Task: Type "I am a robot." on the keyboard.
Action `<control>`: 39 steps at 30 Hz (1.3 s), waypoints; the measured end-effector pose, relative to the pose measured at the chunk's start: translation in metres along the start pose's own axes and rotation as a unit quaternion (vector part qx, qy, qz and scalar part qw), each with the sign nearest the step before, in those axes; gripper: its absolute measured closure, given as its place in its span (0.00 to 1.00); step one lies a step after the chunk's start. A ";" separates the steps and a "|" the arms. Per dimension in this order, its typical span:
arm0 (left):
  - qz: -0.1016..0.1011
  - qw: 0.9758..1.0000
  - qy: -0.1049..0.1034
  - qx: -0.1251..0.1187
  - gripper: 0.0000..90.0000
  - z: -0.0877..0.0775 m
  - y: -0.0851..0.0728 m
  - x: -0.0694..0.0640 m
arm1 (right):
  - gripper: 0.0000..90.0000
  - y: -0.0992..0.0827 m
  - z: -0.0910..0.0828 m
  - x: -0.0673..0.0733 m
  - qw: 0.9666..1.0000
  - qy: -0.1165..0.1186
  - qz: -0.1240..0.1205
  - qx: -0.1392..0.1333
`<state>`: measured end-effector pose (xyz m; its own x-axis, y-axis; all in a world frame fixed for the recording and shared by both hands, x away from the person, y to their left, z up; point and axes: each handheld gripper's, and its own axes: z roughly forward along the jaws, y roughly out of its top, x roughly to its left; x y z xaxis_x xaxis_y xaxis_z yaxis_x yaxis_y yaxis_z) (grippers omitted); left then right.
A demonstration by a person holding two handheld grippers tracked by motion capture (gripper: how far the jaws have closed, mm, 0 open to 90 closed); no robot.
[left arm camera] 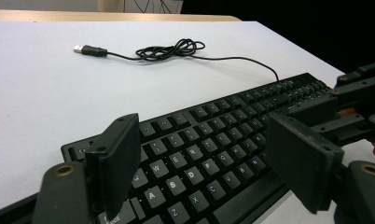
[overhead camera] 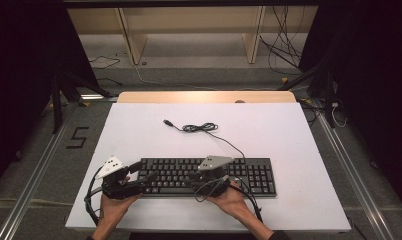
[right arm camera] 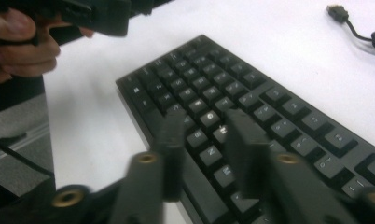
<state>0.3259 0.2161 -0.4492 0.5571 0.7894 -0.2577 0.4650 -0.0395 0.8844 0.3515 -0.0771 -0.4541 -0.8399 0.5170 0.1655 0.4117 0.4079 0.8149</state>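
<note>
Left gripper (left arm camera: 199, 172) jaws spread over keyboard (overhead camera: 209, 175); right gripper (right arm camera: 202, 154) narrowed, blurred, apparently empty. Advise: descend vertically, tap single key.

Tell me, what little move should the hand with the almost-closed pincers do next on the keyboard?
Probably dip the right gripper a little to tap a key: its narrow jaws hang blurred just above the keyboard, nothing between them.
</note>
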 end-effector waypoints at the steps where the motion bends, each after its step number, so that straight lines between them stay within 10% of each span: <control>1: 0.000 1.000 0.000 0.000 0.30 0.000 0.000 0.000 | 0.86 0.000 0.000 0.000 1.000 -0.001 -0.001 0.004; 6: 0.001 1.000 0.000 -0.001 0.30 0.000 0.000 0.000 | 1.00 -0.003 0.003 0.002 1.000 -0.008 -0.005 0.022; 39: 0.000 1.000 0.002 0.001 0.30 0.000 0.000 0.001 | 1.00 -0.019 0.025 0.008 0.996 -0.029 -0.039 0.079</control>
<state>0.3261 0.2170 -0.4495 0.5541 0.7924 -0.2550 0.4657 -0.0412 0.8840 0.3457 -0.0612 -0.4820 -0.8522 0.5187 0.0688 0.3996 0.5601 0.7257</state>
